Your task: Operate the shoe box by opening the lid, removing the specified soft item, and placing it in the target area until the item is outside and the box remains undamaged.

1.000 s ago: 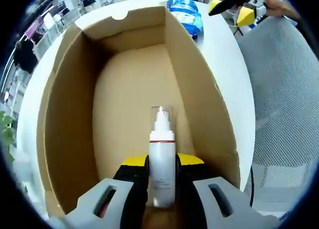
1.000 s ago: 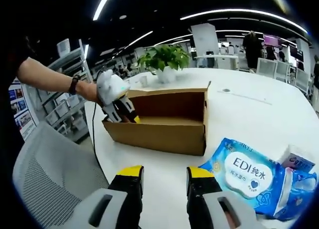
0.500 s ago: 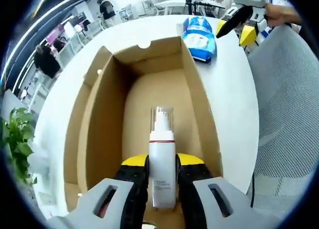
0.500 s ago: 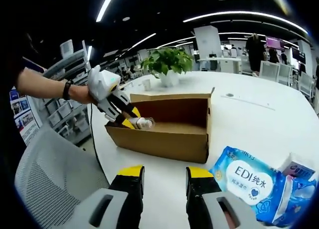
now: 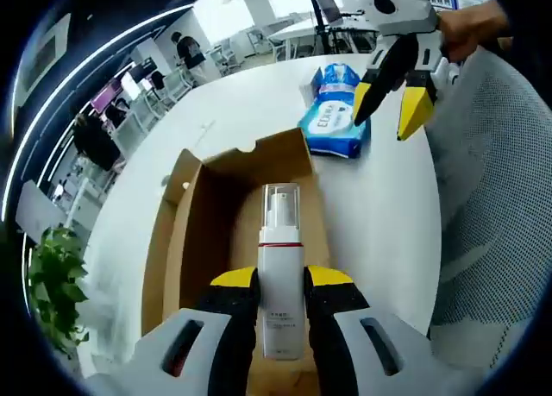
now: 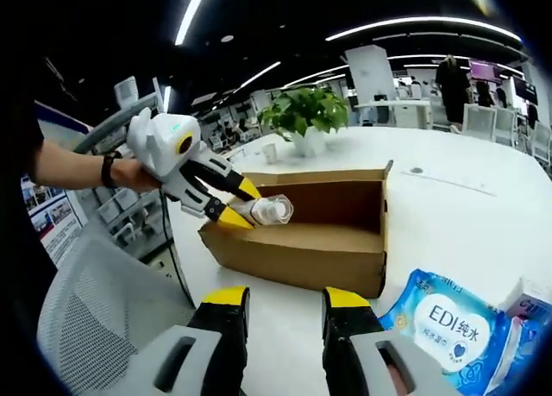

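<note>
An open brown cardboard box (image 5: pixel 198 232) sits on the white table (image 5: pixel 388 215). My left gripper (image 5: pixel 282 279) is shut on a white pump bottle (image 5: pixel 280 267) with a clear cap, held above the box's near end. In the right gripper view the left gripper (image 6: pixel 241 204) holds that bottle (image 6: pixel 267 210) tilted over the left end of the box (image 6: pixel 302 245). My right gripper (image 6: pixel 283 314) stands open with nothing between its fingers, low over the table in front of the box. It appears in the left gripper view (image 5: pixel 388 111), hovering near a blue wipes pack (image 5: pixel 336 116).
The blue wipes pack (image 6: pixel 444 318) lies on the table right of the box, with another small packet (image 6: pixel 530 301) beside it. A potted plant (image 6: pixel 302 116) stands behind the box. A grey mesh chair (image 6: pixel 95 310) stands at the table's edge.
My left gripper has lifted the bottle up out of the box, which now lies farther below. The right gripper stays open in about the same place.
</note>
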